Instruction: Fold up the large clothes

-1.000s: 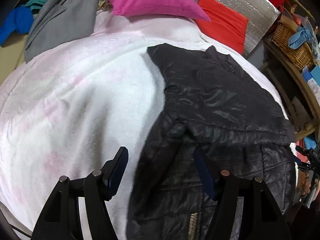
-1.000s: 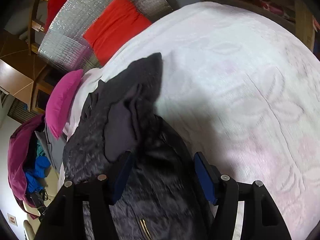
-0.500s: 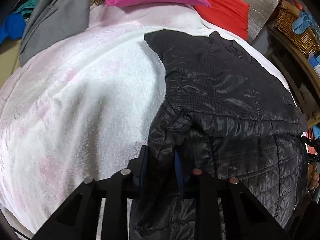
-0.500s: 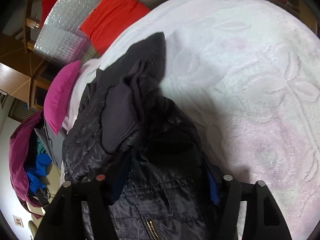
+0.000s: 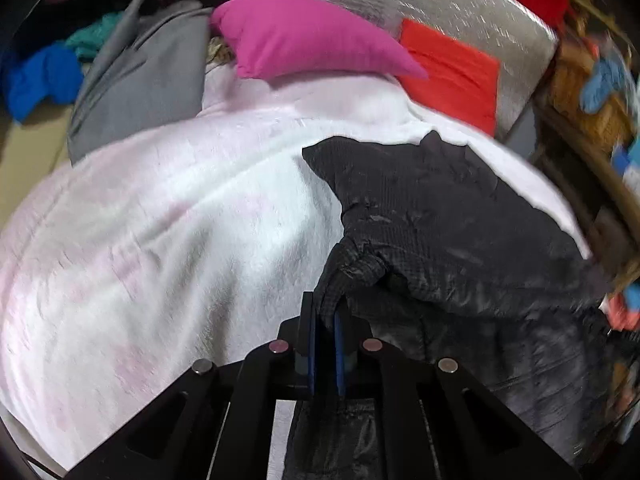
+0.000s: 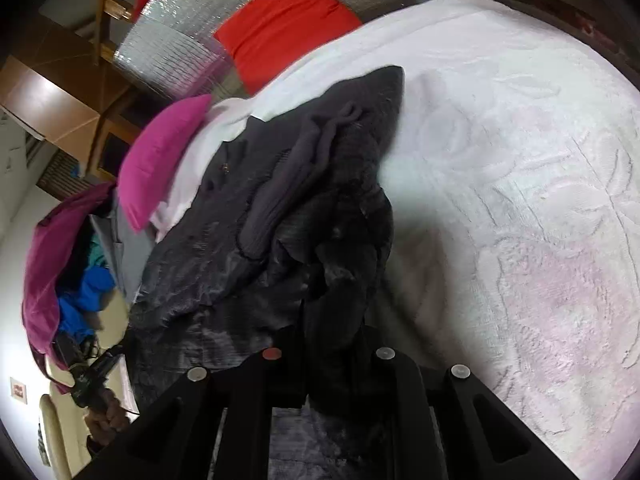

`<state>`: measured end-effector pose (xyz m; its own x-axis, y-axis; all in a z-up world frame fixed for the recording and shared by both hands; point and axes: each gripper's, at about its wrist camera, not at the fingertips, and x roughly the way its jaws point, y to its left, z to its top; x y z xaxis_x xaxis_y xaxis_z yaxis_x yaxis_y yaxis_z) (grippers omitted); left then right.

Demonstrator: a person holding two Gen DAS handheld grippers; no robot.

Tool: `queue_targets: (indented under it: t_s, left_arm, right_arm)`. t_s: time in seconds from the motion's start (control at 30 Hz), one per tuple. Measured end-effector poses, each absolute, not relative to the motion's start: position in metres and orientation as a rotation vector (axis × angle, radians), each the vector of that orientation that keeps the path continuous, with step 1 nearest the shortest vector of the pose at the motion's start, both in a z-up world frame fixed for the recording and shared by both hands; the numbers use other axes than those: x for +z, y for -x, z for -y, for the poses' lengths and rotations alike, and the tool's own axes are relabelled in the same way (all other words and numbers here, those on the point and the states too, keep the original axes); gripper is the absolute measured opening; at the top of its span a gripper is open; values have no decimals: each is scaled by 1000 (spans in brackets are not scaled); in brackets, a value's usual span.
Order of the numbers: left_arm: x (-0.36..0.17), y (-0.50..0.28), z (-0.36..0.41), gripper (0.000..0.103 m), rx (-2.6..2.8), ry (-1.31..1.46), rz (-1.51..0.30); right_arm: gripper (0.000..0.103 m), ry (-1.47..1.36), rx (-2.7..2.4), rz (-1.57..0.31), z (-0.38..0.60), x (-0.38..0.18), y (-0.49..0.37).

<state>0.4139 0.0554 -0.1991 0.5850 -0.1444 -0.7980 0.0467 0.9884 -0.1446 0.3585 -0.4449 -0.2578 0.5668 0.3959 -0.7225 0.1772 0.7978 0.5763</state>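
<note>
Jacket [image 5: 460, 220] lies half-folded on the bed [image 5: 180, 220], my left hand-held gripper [image 5: 326, 320] and right hand-held gripper [image 6: 332, 332] each clamped on its near edge, ready to fold.

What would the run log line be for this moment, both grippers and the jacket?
left gripper: shut on black jacket edge | right gripper: shut on black jacket | jacket on white bedspread | fold underway

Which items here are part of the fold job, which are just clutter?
In the job:
- black puffer jacket, gripped at both edges
- left gripper, shut on it
- right gripper, shut on it
- white blanket, the folding surface

Lying about:
- pink pillow
- red pillow
- grey garment
- blue cloth
</note>
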Motion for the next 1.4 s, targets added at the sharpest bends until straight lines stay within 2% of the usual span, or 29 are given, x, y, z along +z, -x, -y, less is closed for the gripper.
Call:
queue_targets:
  t_s: [0.07,0.17,0.23,0.27,0.3,0.37,0.43,0.5,0.6,0.73,0.8,0.87,0.9,0.93,1.0,1.03,1.1,1.17,1.33,1.4]
  left_arm:
    - [-213,-417,-41,8,-91,3,-992]
    - [-223,-425,-39,12,-80,-4,-1054]
    - [-217,-427,-49,14,-91,73,-1052]
    - [-213,-428,-54,14,-103,120,-1046]
    - [-209,-428,-58,16,-115,157,-1039]
    - [-204,-427,-61,22,-121,185,-1022]
    - [-197,-428,-59,37,-109,173,-982]
    - [-190,-429,-54,45,-120,175,-928]
    - [-189,-438,-54,63,-116,201,-889]
    - [-204,-461,-53,65,-90,244,-938]
    - [-216,-471,-49,65,-94,266,-966]
    - [-227,-473,-43,60,-98,286,-997]
    - [-231,-475,-40,47,-110,300,-1011]
    - [-234,-475,-36,43,-109,299,-1020]
    - [-231,-474,-28,37,-91,255,-1001]
    - [-228,-472,-25,34,-88,242,-990]
    - [-218,-468,-20,34,-87,216,-958]
    - [-217,-466,-16,34,-80,180,-962]
    - [-226,-466,-7,38,-47,113,-986]
    - [-222,-463,-4,39,-36,87,-977]
  right_arm:
    - [18,-627,89,-1056,443,-271,-365]
    - [20,-658,71,-1087,452,-276,-368]
    - [30,-663,52,-1058,459,-264,-365]
    - [42,-669,41,-1022,463,-257,-362]
    - [61,-673,37,-993,466,-252,-360]
    - [76,-674,52,-916,471,-238,-358]
    - [77,-678,66,-871,474,-230,-358]
    - [79,-709,67,-838,477,-228,-365]
    - [79,-740,35,-848,472,-237,-384]
    - [79,-712,-30,-892,465,-260,-412]
    - [74,-732,-25,-899,465,-270,-418]
    - [68,-720,-22,-916,461,-274,-424]
    - [62,-701,-24,-914,460,-274,-423]
    - [59,-675,-19,-905,456,-271,-424]
    - [46,-623,-12,-875,449,-262,-423]
    - [44,-602,-14,-854,447,-256,-421]
    - [39,-551,-11,-786,442,-238,-409]
    - [38,-531,-15,-754,441,-231,-403]
    - [40,-603,-58,-882,453,-262,-418]
    - [41,-631,-53,-871,456,-259,-416]
